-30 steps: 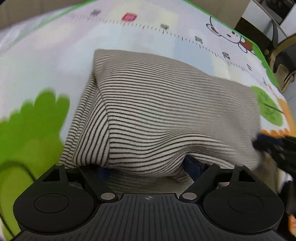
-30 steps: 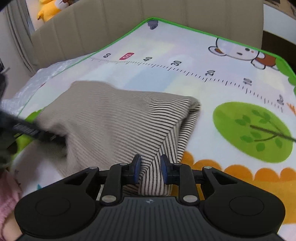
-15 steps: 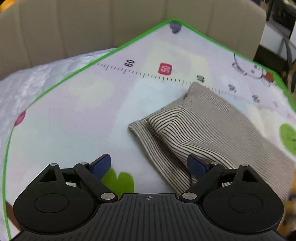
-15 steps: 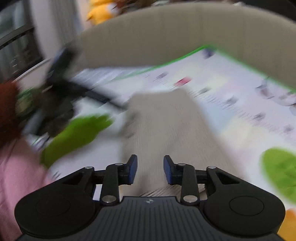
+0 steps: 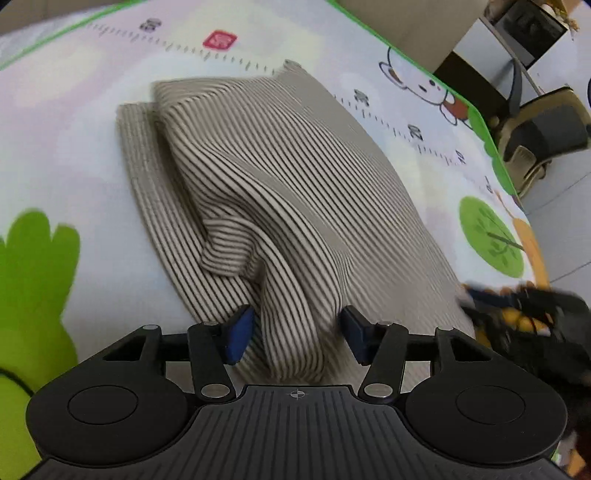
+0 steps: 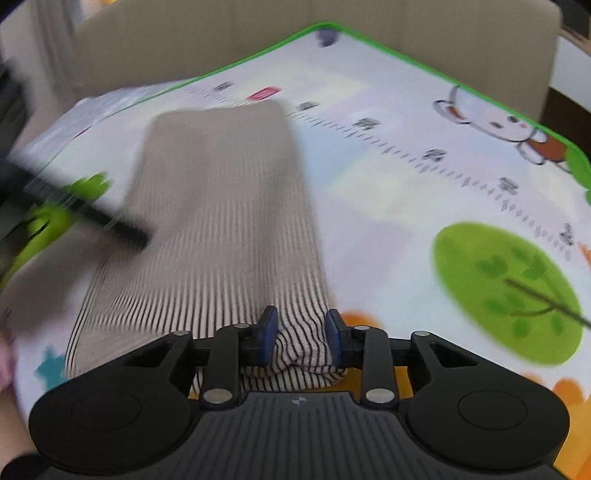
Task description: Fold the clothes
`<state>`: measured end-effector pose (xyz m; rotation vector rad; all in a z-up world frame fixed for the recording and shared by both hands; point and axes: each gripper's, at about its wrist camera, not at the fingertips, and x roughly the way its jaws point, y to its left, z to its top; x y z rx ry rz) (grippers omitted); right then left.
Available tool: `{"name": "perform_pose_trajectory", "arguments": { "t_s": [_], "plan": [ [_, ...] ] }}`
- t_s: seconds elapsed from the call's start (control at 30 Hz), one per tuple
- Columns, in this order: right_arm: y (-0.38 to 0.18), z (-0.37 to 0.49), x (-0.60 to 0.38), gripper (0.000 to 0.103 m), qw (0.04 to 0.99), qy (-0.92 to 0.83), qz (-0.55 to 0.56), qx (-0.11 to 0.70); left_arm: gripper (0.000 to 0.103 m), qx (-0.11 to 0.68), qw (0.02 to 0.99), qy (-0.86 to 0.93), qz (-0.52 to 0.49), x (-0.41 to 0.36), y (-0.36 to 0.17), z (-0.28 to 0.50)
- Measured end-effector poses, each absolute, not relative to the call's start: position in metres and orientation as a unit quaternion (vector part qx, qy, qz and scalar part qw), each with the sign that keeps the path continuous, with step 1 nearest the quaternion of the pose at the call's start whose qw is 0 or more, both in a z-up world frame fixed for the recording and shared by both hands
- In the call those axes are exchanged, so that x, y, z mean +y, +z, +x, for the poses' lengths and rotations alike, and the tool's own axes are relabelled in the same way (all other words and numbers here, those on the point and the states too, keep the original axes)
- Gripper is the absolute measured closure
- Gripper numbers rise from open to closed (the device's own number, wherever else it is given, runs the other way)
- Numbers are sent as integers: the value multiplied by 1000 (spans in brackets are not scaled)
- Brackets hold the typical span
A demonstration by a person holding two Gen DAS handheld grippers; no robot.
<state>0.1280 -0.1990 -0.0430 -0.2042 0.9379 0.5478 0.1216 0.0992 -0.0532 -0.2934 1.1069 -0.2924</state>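
A beige garment with thin black stripes (image 5: 280, 177) lies folded on a colourful play mat (image 5: 74, 147). In the left wrist view a raised fold of its near edge sits between the blue pads of my left gripper (image 5: 295, 338), whose jaws stand partly apart around the cloth. In the right wrist view the garment (image 6: 221, 206) runs away from me, and its near corner sits between the pads of my right gripper (image 6: 301, 338), which pinches it. The right gripper also shows blurred at the right edge of the left wrist view (image 5: 524, 306). The left gripper shows blurred in the right wrist view (image 6: 92, 218).
The mat has a printed ruler (image 6: 436, 155), a cartoon bear (image 6: 509, 125), a green tree (image 6: 509, 288) and a green border. A beige padded headboard (image 6: 258, 33) stands behind it. A chair (image 5: 543, 129) and furniture are off the mat's right side.
Both grippers have come back down to the garment's near edge. The left gripper, open and clear of the cloth half a second ago, now has a fold between its pads. The right has closed around the corner.
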Motion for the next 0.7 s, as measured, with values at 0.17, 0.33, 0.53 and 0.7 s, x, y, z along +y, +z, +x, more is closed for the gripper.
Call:
{"name": "perform_pose_trajectory", "arguments": {
  "t_s": [0.17,0.33,0.53,0.7],
  "plan": [
    [-37,92,-181,75,831,308,-93,453,36,495,858,-87,-106,119,-45,138],
    [-18,83,-170,75,840,317,-136,418,32,478,870,-51,-106,131,-36,131],
    [-2,84,-161,74,856,317,-111,393,25,463,880,-49,-94,131,-39,115],
    [-23,79,-139,74,844,315,-137,413,22,450,887,-54,-90,131,-33,114]
  ]
}}
